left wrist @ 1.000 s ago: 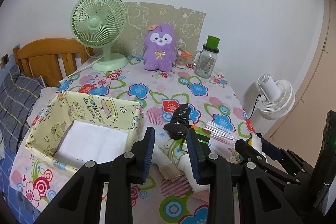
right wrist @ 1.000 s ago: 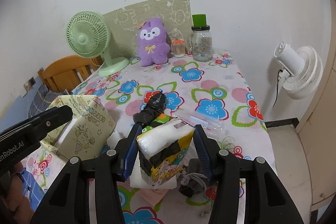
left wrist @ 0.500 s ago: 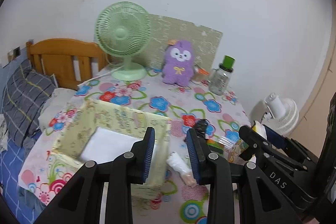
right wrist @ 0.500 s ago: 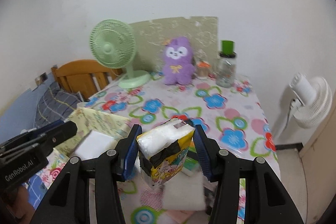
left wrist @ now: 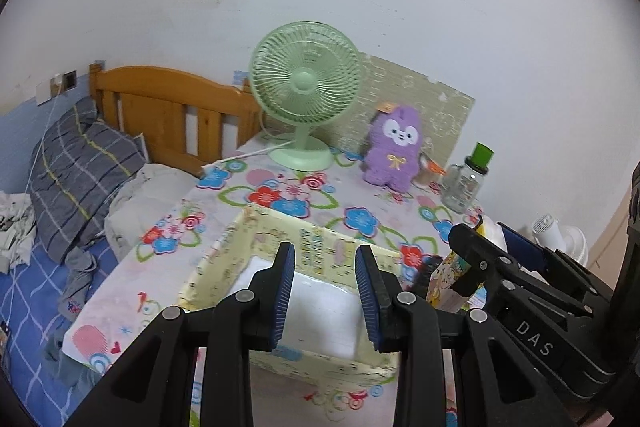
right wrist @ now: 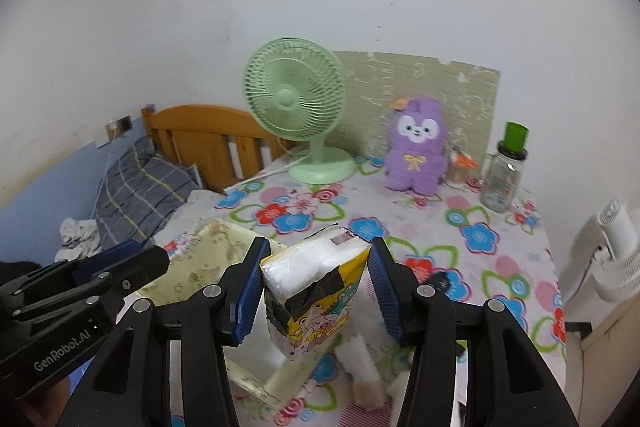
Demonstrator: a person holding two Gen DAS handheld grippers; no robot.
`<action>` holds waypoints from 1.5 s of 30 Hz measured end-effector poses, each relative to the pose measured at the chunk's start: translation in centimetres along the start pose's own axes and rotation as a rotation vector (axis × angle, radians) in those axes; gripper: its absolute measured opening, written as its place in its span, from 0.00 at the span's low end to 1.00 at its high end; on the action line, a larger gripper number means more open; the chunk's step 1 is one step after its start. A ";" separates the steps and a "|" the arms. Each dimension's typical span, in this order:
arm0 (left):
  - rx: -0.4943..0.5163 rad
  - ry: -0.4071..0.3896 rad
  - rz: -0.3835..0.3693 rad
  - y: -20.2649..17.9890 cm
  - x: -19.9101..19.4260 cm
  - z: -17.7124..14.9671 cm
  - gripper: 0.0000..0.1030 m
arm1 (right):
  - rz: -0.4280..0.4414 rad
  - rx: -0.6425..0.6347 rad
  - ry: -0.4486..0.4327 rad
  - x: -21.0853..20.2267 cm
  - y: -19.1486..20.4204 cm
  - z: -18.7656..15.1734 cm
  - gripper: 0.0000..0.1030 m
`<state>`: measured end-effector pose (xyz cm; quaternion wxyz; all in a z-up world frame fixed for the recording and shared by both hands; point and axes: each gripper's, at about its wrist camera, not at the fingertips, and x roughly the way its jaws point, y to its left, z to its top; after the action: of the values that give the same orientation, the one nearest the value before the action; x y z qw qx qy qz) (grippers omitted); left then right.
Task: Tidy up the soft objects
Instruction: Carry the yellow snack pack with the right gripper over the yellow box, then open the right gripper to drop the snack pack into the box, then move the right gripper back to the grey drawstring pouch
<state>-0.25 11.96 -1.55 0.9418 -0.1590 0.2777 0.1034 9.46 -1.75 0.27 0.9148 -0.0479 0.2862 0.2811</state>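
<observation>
Right now, left wrist view: my left gripper [left wrist: 325, 289] is hanging above the yellow fabric bin [left wrist: 256, 231], jaws slightly apart and gripping nothing. The bin's white floor is showing between the pads. My right gripper [left wrist: 490, 247] is coming in from the right edge with the tissue pack [left wrist: 448, 277], which is mostly blocked by its own finger.

Right wrist view: the right gripper [right wrist: 318, 285] is clamping the tissue pack [right wrist: 316, 291], long axis roughly upright, top tilting right. The bin [right wrist: 212, 247] is sitting below and to the left of the pack, so the drop is turning on that leftward offset (right hand is clearly the nearer one). The bin's near wall is hiding behind the fingers, and the small white items [right wrist: 362, 363] under the pack are hard to make out.
</observation>
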 end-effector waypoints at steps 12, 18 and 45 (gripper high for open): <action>-0.054 0.016 0.053 3.6 1.4 0.4 0.31 | 0.053 -0.025 0.049 3.8 2.6 0.9 0.52; -0.067 0.034 0.073 4.7 2.1 0.2 0.34 | 0.068 -0.026 0.071 5.1 3.3 0.7 0.52; -0.025 0.019 0.030 2.1 0.9 -0.2 0.84 | -0.034 0.045 0.006 0.3 -0.7 -0.5 0.83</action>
<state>-0.19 13.92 -2.70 0.9353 -0.1676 0.2878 0.1194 9.76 -2.33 -0.33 0.9194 -0.0329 0.2942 0.2591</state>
